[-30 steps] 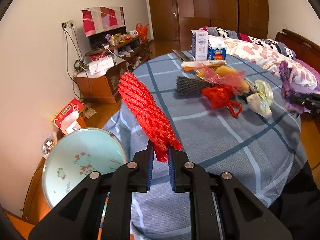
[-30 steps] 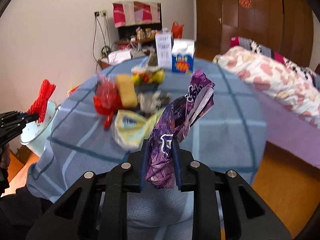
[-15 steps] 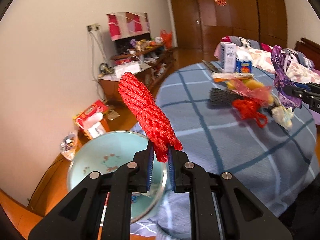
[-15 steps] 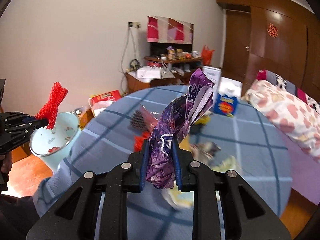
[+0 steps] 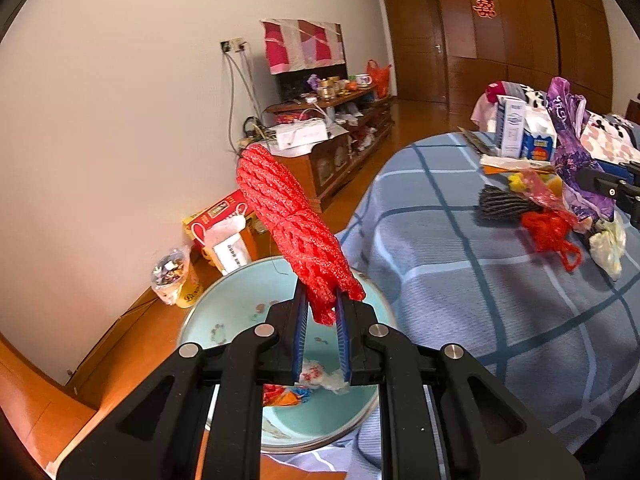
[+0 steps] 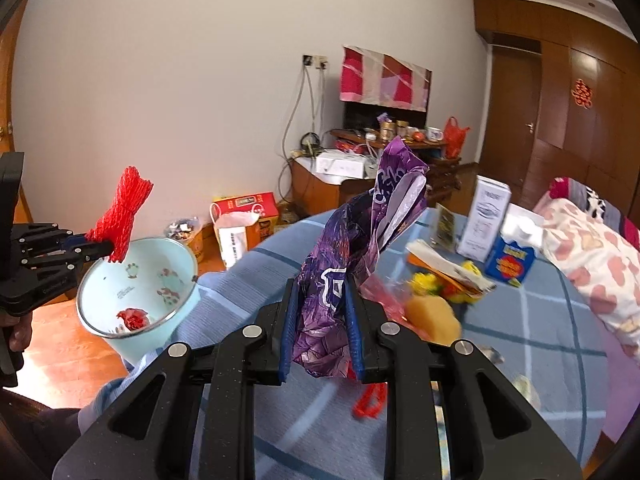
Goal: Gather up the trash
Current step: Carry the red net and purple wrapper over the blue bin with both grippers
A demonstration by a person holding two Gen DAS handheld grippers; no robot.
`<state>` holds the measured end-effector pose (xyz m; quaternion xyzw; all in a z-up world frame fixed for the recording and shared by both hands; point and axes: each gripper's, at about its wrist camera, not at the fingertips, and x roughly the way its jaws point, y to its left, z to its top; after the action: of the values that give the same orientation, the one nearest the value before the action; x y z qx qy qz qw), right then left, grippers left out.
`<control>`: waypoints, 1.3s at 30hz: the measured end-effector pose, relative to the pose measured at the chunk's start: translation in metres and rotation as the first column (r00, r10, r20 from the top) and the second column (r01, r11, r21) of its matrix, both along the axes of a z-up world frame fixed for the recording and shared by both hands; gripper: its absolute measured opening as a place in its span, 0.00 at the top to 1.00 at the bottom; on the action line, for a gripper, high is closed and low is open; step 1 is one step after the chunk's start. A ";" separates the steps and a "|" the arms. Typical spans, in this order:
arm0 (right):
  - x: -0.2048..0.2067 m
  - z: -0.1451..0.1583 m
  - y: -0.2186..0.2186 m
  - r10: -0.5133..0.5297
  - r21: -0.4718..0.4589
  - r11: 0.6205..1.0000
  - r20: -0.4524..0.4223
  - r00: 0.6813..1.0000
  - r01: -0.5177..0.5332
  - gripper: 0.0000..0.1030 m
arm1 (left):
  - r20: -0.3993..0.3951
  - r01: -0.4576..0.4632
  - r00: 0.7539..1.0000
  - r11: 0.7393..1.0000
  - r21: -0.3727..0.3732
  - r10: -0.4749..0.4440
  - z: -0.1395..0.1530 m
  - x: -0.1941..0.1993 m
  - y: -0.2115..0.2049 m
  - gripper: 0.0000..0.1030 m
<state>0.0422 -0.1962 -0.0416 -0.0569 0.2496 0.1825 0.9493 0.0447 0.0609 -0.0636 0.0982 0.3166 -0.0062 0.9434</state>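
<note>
A round table [image 5: 460,280] under a blue checked cloth fills the right half of my left camera's frame. Below centre sits a pale green bin [image 5: 224,312] with scraps at its bottom. My left gripper [image 5: 322,316] is clamped on a red net bundle [image 5: 292,224], which rises toward frame centre above the bin. In my right camera, lower centre, my right gripper [image 6: 322,322] pinches a crumpled purple wrapper [image 6: 360,236]. More trash [image 5: 548,208] lies on the table at the right edge.

Red foam net [image 5: 294,232] stands upright above the pale-blue bin [image 5: 224,312]; purple wrapper [image 6: 352,256] upright, crumpled.
</note>
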 end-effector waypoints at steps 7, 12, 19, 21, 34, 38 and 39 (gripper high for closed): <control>0.013 -0.004 0.022 0.047 0.000 0.999 0.004 0.999 -0.047 0.77 | -0.003 -0.043 0.999 0.999 0.012 0.043 -0.002 0.000 0.015 0.87; 0.023 -0.005 0.036 0.076 -0.005 0.997 0.003 0.997 -0.076 0.77 | -0.010 -0.070 0.997 0.997 0.023 0.070 -0.004 0.002 0.024 0.87; 0.034 -0.010 0.061 0.126 -0.018 0.992 -0.006 0.992 -0.127 0.77 | -0.030 -0.109 0.993 0.993 0.042 0.110 -0.010 0.006 0.035 0.87; 0.038 -0.012 0.070 0.143 -0.020 0.989 -0.012 0.990 -0.144 0.77 | -0.037 -0.116 0.992 0.992 0.043 0.117 -0.011 0.006 0.038 0.87; 0.051 -0.023 0.112 0.220 -0.043 0.974 -0.046 0.974 -0.222 0.77 | -0.048 -0.166 0.985 0.985 0.044 0.168 -0.013 0.005 0.062 0.87; 0.053 -0.026 0.120 0.237 -0.051 0.970 -0.054 0.970 -0.239 0.77 | -0.047 -0.183 0.982 0.982 0.041 0.185 -0.013 0.004 0.072 0.87; 0.053 -0.027 0.123 0.240 -0.053 0.969 -0.056 0.969 -0.243 0.77 | -0.047 -0.187 0.981 0.982 0.040 0.189 -0.013 0.004 0.074 0.87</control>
<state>0.0950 -0.0737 -0.0683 -0.1104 0.2692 0.2908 0.9115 0.0487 0.1353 -0.0762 0.0845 0.3483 0.0860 0.9296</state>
